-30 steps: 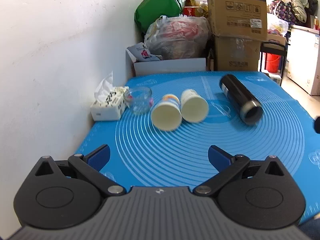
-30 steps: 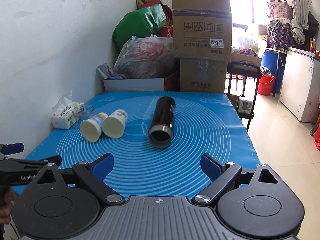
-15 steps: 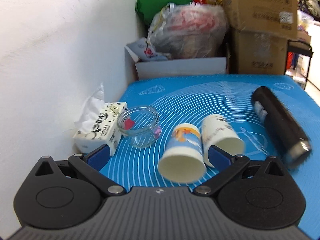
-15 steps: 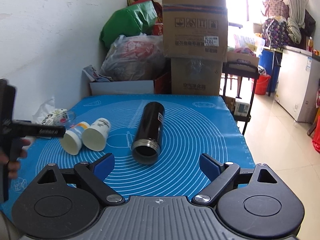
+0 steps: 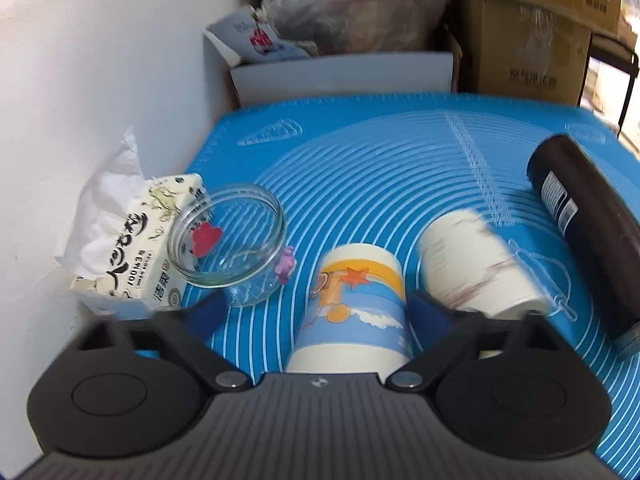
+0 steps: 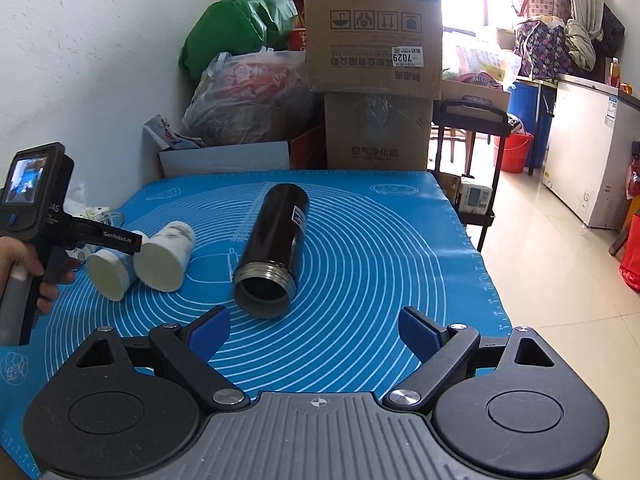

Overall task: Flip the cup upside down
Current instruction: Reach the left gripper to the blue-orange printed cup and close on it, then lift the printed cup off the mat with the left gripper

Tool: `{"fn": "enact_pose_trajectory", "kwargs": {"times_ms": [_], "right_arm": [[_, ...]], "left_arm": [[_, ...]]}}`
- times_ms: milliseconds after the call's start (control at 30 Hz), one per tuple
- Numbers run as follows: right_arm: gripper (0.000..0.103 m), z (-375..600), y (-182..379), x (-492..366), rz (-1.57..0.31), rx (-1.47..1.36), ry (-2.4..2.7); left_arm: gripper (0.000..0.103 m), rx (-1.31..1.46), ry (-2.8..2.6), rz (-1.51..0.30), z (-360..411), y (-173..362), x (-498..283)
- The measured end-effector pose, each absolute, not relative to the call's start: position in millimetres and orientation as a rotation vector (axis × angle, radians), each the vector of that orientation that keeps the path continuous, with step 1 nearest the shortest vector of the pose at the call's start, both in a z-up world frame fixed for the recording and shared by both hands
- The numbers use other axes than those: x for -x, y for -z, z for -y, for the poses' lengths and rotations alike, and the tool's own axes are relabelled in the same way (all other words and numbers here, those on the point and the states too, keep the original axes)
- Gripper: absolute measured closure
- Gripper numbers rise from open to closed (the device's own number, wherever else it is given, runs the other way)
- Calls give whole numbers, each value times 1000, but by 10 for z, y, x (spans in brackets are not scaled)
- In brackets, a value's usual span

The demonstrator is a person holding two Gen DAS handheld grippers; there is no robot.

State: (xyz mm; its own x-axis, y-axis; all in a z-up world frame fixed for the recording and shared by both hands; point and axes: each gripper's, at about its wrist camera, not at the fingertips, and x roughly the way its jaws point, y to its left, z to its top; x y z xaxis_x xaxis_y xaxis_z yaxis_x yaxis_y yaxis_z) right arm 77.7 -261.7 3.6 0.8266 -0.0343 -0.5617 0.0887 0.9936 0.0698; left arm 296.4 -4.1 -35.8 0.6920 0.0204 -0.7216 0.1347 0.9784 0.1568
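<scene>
Two paper cups lie on their sides on the blue mat (image 5: 380,168). The cup with the blue and orange print (image 5: 356,304) lies between the fingers of my left gripper (image 5: 320,312), which is open around it without touching. The white cup (image 5: 472,264) lies just right of it. In the right wrist view both cups (image 6: 108,276) (image 6: 164,256) show their open mouths, with the left gripper (image 6: 120,238) over them. My right gripper (image 6: 316,330) is open and empty above the mat's near part, close to the black flask (image 6: 276,248).
A glass jar (image 5: 228,240) and a tissue pack (image 5: 132,240) stand by the wall at left. The black flask (image 5: 588,232) lies on its side at right. Boxes (image 6: 372,76) and bags (image 6: 248,92) stand behind the table. The table's right edge drops to the floor (image 6: 560,260).
My left gripper has moved forward and down until the printed cup lies between its open fingers. My right gripper has drifted slightly and stays open.
</scene>
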Motion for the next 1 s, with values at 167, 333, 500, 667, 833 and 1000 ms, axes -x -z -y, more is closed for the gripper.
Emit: {"fn": "enact_pose_trajectory", "kwargs": {"times_ms": [167, 333, 500, 667, 833, 1000], "right_arm": [[10, 2614, -30, -776, -598, -96, 66], [10, 2606, -42, -767, -601, -98, 64], [10, 2607, -76, -708, -599, -103, 61], [10, 2598, -77, -623, -611, -114, 45], [10, 2610, -70, -515, -623, -123, 29], [10, 2646, -60, -434, -629, -134, 25]], "left_arm": [[40, -198, 74, -886, 17, 429, -3027], [42, -194, 65, -883, -27, 356, -2931], [42, -170, 120, -847, 56, 69, -2448], [42, -153, 180, -840, 287, -14, -1861], [42, -144, 225, -896, 503, 146, -1460], [42, -137, 215, -944, 643, 310, -1292]]}}
